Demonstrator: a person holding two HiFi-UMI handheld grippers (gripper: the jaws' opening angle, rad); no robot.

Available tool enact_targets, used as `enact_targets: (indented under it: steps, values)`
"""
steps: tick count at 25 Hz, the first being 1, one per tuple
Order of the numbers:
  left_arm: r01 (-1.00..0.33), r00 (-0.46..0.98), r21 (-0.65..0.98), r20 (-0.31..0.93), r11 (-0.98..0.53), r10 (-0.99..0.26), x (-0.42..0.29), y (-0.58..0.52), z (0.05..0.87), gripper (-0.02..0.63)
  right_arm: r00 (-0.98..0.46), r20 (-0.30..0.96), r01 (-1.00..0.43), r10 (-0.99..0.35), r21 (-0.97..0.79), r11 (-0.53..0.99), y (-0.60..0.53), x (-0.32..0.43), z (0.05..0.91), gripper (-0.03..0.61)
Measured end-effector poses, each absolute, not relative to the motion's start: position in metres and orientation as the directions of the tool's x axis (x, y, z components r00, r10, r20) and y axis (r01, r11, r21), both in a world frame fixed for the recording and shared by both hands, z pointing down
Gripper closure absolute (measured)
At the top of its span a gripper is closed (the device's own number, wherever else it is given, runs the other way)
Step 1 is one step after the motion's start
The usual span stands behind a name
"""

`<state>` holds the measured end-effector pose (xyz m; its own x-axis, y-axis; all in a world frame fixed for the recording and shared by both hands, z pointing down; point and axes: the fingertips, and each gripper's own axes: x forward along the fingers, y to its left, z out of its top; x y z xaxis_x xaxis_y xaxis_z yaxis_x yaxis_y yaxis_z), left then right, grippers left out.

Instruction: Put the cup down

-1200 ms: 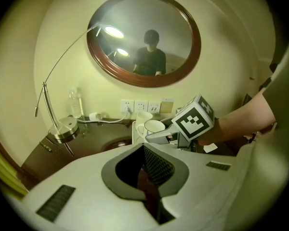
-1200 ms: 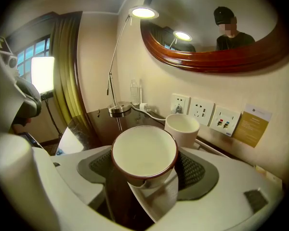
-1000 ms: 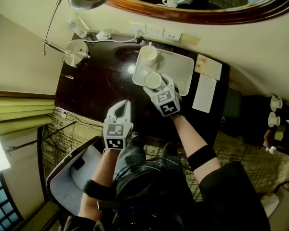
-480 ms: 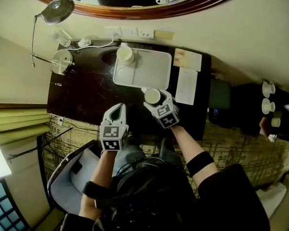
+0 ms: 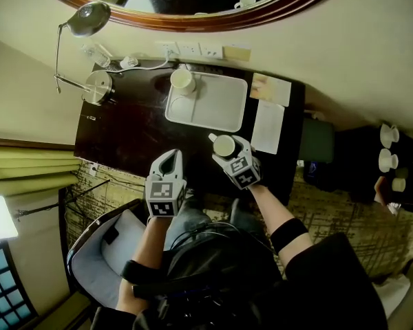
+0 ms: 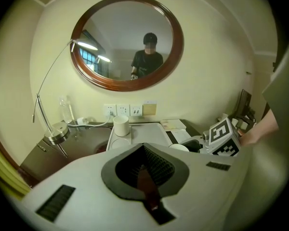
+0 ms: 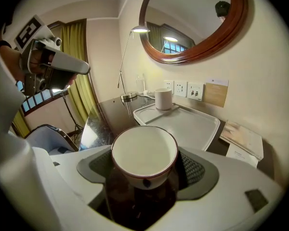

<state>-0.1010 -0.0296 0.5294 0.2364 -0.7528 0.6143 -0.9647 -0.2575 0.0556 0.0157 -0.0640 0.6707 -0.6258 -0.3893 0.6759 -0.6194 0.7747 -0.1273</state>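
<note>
White cup with a dark rim sits mouth up between the wide-spread jaws of your right gripper, which clasp it by its sides. You hold it over the dark desk; whether its base touches the top cannot be told. To the left of that gripper and apart from it is your left gripper, jaws pressed together with nothing in them. Just beyond the right gripper's tips lies a pale tray, not touching the cup you hold. A second cup stands upright in the tray's far left corner. Right of the tray lie papers. Ahead of the left gripper stands a desk lamp. Wall sockets and a round wood-framed mirror are farthest off.
</note>
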Motion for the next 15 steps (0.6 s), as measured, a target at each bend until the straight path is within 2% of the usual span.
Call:
enact_targets:
  steps: [15]
  values:
    - [-0.967,0.221,0.035,0.607,-0.252,-0.763,-0.097,-0.017,0.525,0.612,-0.605,0.7,-0.613,-0.38,-0.104,0.783,-0.055,0.024,0.691,0.166]
